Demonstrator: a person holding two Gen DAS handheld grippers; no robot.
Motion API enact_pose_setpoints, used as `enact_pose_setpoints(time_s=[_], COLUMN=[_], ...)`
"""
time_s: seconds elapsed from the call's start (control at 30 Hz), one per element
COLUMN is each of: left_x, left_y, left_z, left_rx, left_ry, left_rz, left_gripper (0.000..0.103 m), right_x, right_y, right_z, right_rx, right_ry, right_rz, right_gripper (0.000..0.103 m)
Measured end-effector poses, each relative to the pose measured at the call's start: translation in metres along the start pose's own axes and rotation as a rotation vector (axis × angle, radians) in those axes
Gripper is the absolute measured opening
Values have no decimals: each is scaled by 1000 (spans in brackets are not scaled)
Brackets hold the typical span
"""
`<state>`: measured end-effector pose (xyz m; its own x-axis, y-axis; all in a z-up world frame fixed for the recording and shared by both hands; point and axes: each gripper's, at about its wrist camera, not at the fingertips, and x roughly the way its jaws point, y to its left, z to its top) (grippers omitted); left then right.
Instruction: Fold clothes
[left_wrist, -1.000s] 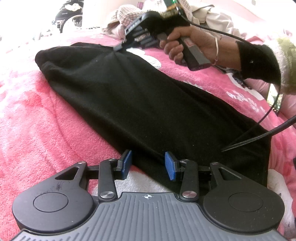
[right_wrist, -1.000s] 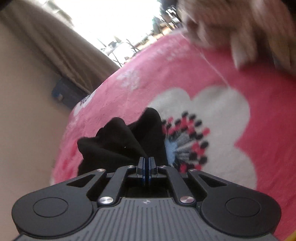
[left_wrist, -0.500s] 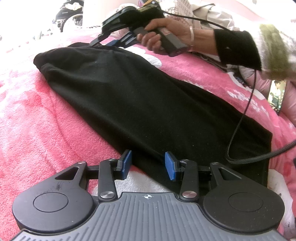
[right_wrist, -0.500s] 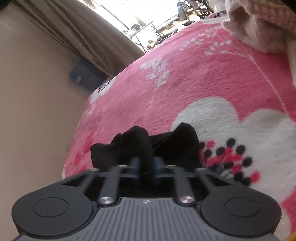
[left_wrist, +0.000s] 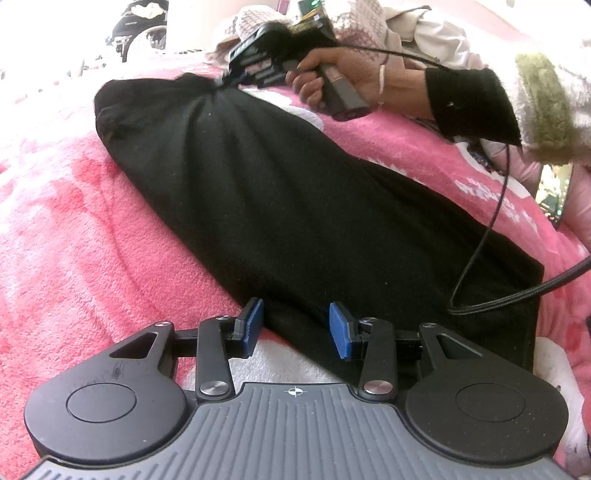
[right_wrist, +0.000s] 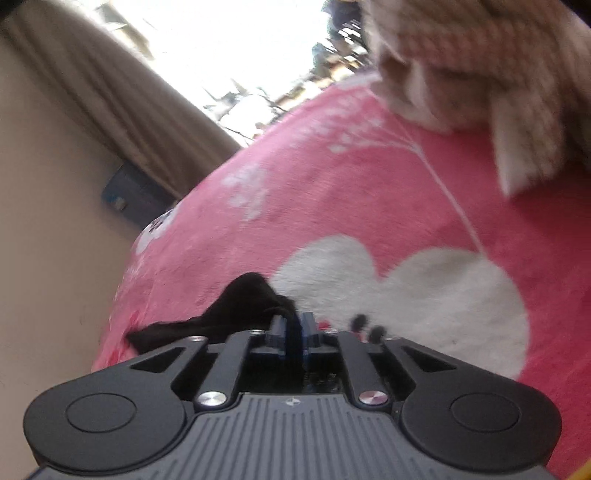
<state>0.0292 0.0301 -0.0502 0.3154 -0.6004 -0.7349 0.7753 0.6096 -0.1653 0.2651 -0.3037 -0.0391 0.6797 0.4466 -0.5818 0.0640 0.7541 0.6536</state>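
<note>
A black garment (left_wrist: 295, 203) lies stretched across the pink blanket (left_wrist: 74, 240), from the near right to the far left. My left gripper (left_wrist: 295, 326) hovers open at its near edge, blue pads apart with cloth lying below and between them. A person's hand (left_wrist: 347, 70) holds my right gripper (left_wrist: 225, 79) at the garment's far end, where the cloth gathers into a pucker at its tip. In the right wrist view a fold of the black garment (right_wrist: 236, 306) sits in the right gripper (right_wrist: 293, 328). Its jaws are opening, with a strip of cloth still between the pads.
A pile of light clothes (left_wrist: 369, 26) lies behind the garment and shows blurred in the right wrist view as clothes (right_wrist: 461, 62). A black cable (left_wrist: 491, 229) trails across the garment's right end. A phone (left_wrist: 554, 192) lies at the right. The blanket's far edge (right_wrist: 147, 236) meets a beige wall.
The right gripper swung left along the garment's far end, then came back right, drawing the cloth into a pucker. The left gripper stayed put.
</note>
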Motion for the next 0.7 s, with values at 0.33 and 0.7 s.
enact_pose_setpoints(time_s=[0.33, 0.7], left_x=[-2, -5], left_y=[-1, 0], left_z=[0, -2], left_rx=[-5, -24], left_ry=[3, -2], left_rz=[1, 5], left_gripper=[40, 40], right_x=[-74, -139], right_y=[12, 49], right_z=[-16, -103], right_rx=[-31, -391], right_ry=[116, 284], right_rz=[69, -12], right_gripper=[33, 26])
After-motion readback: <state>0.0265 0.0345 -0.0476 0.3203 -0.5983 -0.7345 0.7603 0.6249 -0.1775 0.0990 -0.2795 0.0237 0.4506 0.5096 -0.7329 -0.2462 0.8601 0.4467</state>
